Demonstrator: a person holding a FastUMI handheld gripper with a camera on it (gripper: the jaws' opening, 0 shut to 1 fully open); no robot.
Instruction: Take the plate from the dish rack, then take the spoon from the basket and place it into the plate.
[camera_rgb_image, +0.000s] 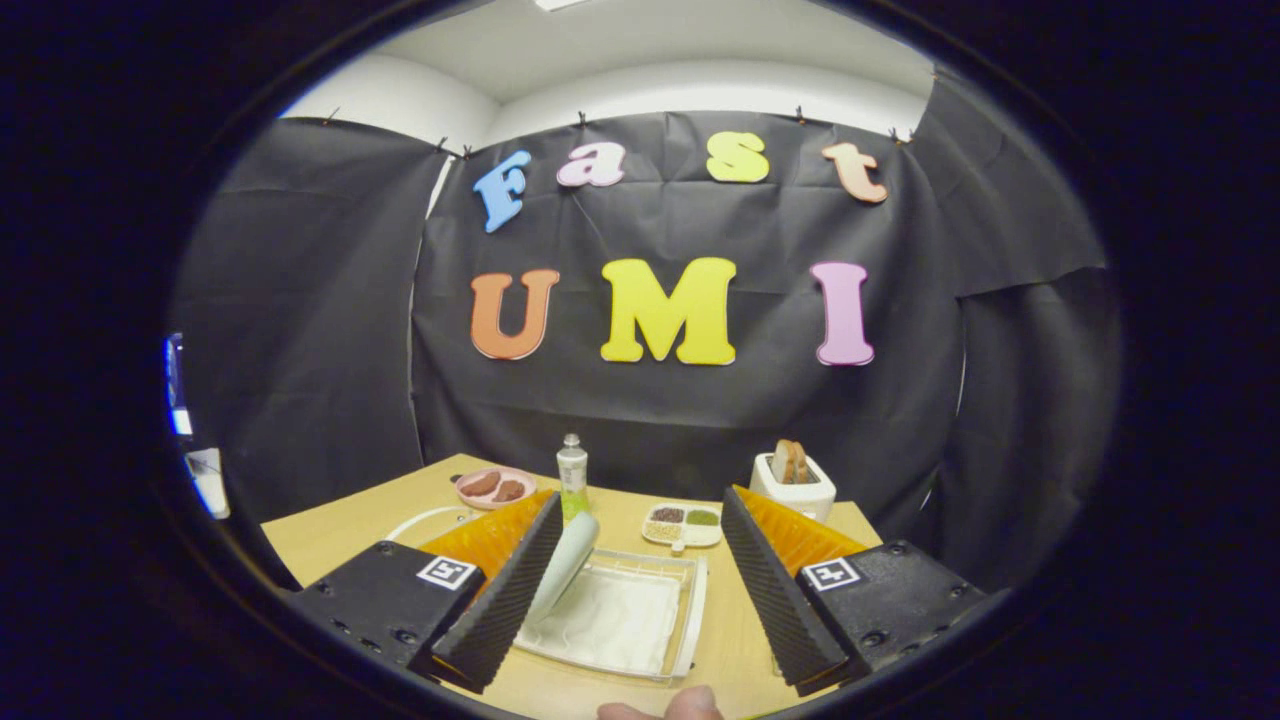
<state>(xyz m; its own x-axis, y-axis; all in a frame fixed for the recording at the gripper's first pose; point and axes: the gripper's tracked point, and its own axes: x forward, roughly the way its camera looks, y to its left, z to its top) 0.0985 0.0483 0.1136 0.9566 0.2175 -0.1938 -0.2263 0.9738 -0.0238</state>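
- Gripper view is looking along the two fingers, which are spreading wide apart, the gripper gripping nothing; the left finger is standing just beside the plate, and whether it is touching it cannot be told.
- One white plate is leaning upright in the dish rack, its lower edge hiding behind the left finger.
- One dish rack, a pale tray with a clear rim, is lying on the wooden table between the fingers; its near edge is cut off by the finger bodies.
- One clear bottle with a greenish lower half is standing beyond the rack.
- One pink dish holding two brown pieces is sitting to the left of the bottle.
- One small white tray with compartments of dark, green and pale contents is resting beyond the rack, partly hidden by the right finger; its contents are too small to identify.
- One white toaster with brown slices standing in it is sitting at the far right of the table.
- Two fingertips of a person are peeking in at the near edge, mostly cut off.
- One thin white curved outline on the table beside the left finger is hard to make out.
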